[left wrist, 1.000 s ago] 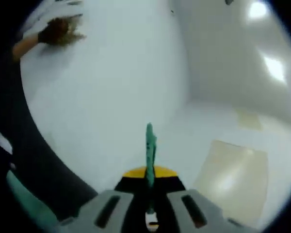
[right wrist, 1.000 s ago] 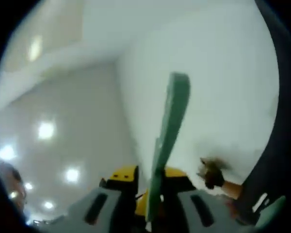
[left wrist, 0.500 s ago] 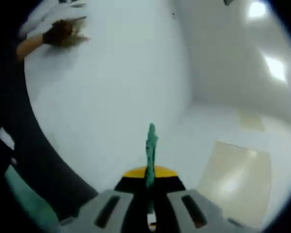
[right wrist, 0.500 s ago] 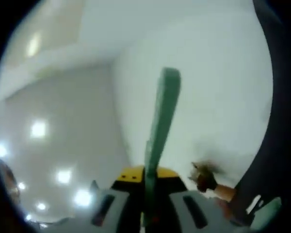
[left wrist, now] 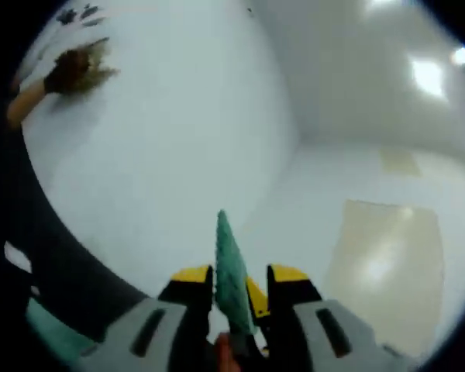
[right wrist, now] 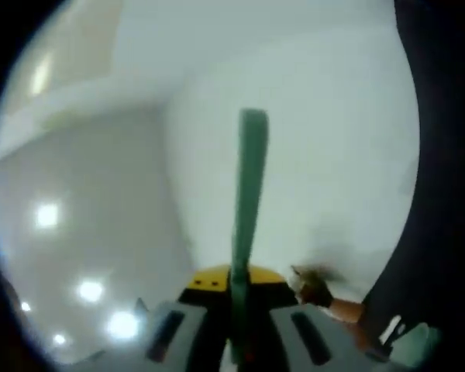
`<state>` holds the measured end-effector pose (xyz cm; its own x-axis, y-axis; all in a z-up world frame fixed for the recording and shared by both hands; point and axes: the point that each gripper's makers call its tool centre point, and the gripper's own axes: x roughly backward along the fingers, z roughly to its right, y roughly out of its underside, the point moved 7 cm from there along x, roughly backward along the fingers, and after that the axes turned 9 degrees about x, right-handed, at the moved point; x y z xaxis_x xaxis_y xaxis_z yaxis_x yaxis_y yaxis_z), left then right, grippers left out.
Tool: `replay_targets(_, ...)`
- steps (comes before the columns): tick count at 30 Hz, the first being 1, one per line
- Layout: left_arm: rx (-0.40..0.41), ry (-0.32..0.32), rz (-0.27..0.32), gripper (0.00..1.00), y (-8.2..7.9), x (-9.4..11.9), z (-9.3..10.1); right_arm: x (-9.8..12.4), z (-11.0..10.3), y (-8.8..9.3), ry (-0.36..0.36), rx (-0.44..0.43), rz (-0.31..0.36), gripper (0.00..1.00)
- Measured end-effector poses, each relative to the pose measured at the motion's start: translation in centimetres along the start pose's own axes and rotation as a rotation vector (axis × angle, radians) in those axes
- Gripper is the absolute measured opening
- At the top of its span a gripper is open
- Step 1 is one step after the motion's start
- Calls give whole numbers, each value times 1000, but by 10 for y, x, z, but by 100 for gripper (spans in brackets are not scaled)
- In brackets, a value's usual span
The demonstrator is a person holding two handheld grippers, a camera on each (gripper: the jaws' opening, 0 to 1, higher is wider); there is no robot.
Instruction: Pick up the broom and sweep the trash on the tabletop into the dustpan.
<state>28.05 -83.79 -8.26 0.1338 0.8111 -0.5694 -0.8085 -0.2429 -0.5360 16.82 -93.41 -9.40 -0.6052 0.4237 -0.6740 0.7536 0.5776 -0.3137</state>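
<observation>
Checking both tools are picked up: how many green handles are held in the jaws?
2. One green handle stands between the left gripper's jaws; the other handle rises from the right gripper's jaws. The tool ends are hidden.

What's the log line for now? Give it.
left gripper: shut on teal handle | right gripper: shut on green handle | brown brush: lying apart

Matt white tabletop point(left wrist: 163, 155), green plastic handle point(right wrist: 248, 194), glossy floor point(left wrist: 387, 248), coarse brown bristles point(left wrist: 74, 68)
</observation>
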Motion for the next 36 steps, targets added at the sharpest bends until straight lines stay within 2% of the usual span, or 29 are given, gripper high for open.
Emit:
replay_targets(4,-62,-14,-18,32,-8,5,-3,6,-4,-20,12,67,19,5)
replay_targets(11,-304,-69,-189,41,-14,17,-14,21,-7,-56,80,289,-23,5)
replay_targets(13,-372,-54,-255,46,-11,18,-15,26,-7,-66,101,336,-25,5)
replay_targets(16,-475,-10,-400,49,1,17,-16,33,-9,-77,122,390,-37,5)
replay_targets(17,-490,18,-464,49,7,15,-17,35,-10,-81,127,398,-41,5)
replay_targets(18,-499,35,-559,48,15,14,-20,38,-10,-84,135,415,-52,5)
replay_targets(22,-594,125,-866,48,44,14,-31,50,-11,-98,172,513,-92,5)
replay_targets(24,-636,142,-955,50,53,13,-36,55,-11,-104,200,544,-123,5)
replay_targets(25,-644,190,-1016,50,60,14,-37,58,-11,-106,206,562,-153,5)
replay_targets(26,-649,214,-1050,54,65,12,-40,59,-13,-108,209,558,-155,5)
replay_targets(27,-685,220,-1083,58,69,9,-44,63,-12,-110,230,544,-187,5)
replay_targets(28,-717,250,-1136,59,74,9,-47,64,-13,-113,221,552,-189,5)
replay_targets(31,-743,284,-1293,59,88,9,-53,71,-15,-119,234,643,-248,5)
replay_targets(33,-756,296,-1365,58,96,7,-58,75,-15,-121,232,708,-276,5)
replay_targets(34,-758,295,-1393,57,99,6,-60,75,-14,-121,228,706,-277,5)
replay_targets(36,-745,285,-1414,55,105,1,-65,80,-7,-126,227,690,-271,5)
